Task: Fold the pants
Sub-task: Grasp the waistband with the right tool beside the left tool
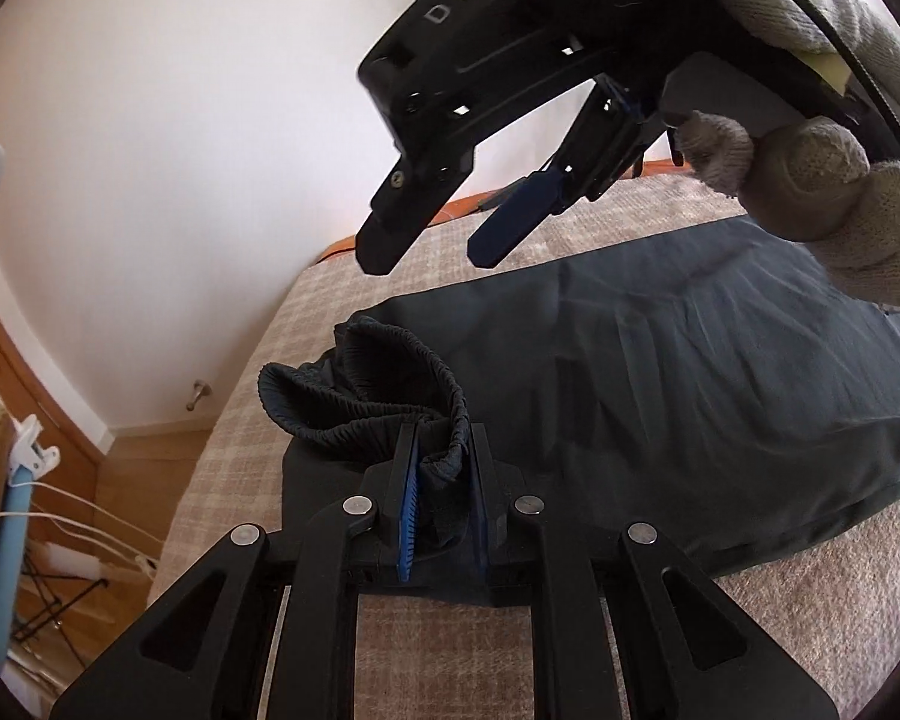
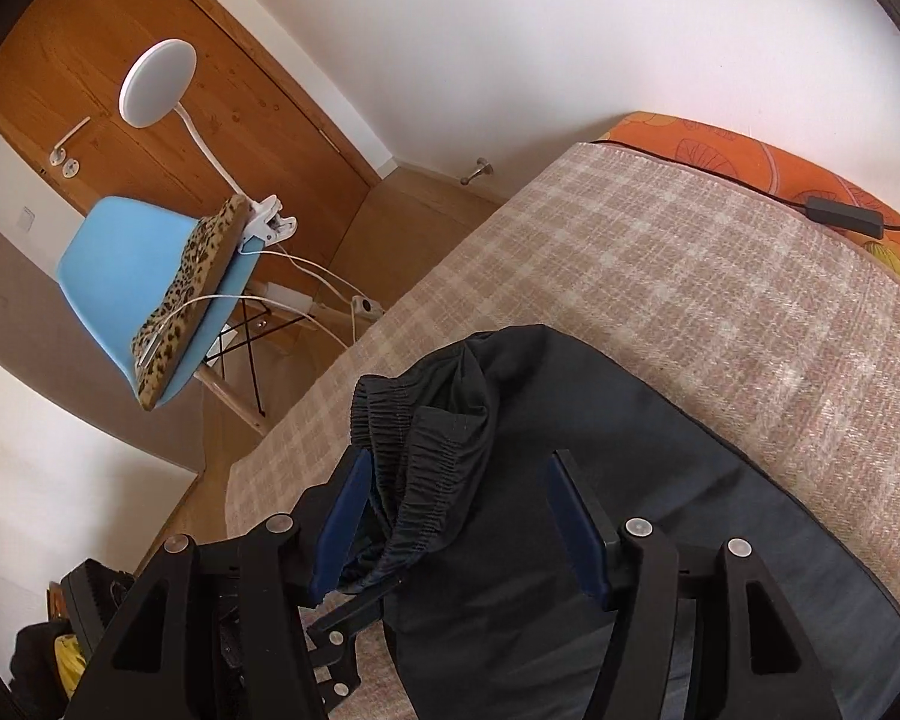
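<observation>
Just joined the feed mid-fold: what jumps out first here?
The dark pants lie across the checked blanket, their gathered waistband pinched in the left gripper. The right gripper hangs open above them. A blue chair with a leopard-print cushion stands by the wooden door.

Left gripper [image 1: 441, 468] has its jaws pinched nearly together, blue pads clamped on a bunched bit of waistband. Right gripper [image 1: 435, 246] hangs up in the air with its jaws spread wide and nothing pinched between them. A gloved hand [image 1: 822, 198] is wrapped round its handle, knuckles curled.
</observation>
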Demonstrator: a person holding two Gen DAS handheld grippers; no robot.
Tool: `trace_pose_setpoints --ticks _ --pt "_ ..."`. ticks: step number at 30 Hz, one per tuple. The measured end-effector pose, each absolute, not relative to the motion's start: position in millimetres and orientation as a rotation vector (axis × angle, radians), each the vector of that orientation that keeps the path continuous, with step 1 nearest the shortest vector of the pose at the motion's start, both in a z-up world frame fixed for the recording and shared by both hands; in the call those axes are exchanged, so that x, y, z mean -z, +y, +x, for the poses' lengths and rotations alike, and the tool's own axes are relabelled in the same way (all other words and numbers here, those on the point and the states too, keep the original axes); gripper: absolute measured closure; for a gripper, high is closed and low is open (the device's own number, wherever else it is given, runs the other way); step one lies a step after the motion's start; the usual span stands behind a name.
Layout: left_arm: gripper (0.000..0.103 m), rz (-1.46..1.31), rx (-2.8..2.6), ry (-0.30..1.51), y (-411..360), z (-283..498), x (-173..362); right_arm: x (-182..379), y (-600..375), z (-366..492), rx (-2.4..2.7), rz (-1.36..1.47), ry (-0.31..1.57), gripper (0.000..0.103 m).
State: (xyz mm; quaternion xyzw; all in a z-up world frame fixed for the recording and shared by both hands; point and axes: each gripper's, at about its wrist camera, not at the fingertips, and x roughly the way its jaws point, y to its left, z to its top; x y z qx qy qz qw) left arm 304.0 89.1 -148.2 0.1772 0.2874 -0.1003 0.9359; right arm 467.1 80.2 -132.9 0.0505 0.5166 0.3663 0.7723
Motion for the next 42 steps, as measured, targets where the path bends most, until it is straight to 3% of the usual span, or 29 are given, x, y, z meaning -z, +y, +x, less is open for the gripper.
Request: trace_pose_setpoints --ticks 15,18,24,33,35,37,40,42 --pt "0.090 0.765 0.202 0.505 36 277 176 156 142 474 -0.746 -0.085 1.260 0.035" --pt "0.090 0.781 0.210 0.502 34 272 176 152 130 471 -0.700 -0.118 1.246 0.034" --pt "0.090 0.812 0.222 0.499 23 265 177 140 91 465 -0.664 -0.025 1.244 0.021" --pt "0.090 0.857 0.220 0.496 3 259 185 170 107 458 -0.702 0.025 1.372 0.019" --pt "0.090 0.865 0.218 0.495 -1 258 187 176 109 459 -0.691 0.018 1.390 0.022" --pt "0.090 0.871 0.219 0.496 -5 258 192 181 108 460 -0.686 0.034 1.409 0.042" --pt "0.090 0.844 0.218 0.506 0 260 192 181 100 462 -0.678 0.100 1.416 0.066" --pt "0.090 0.806 0.218 0.510 0 258 184 176 90 461 -0.676 0.135 1.399 0.071"
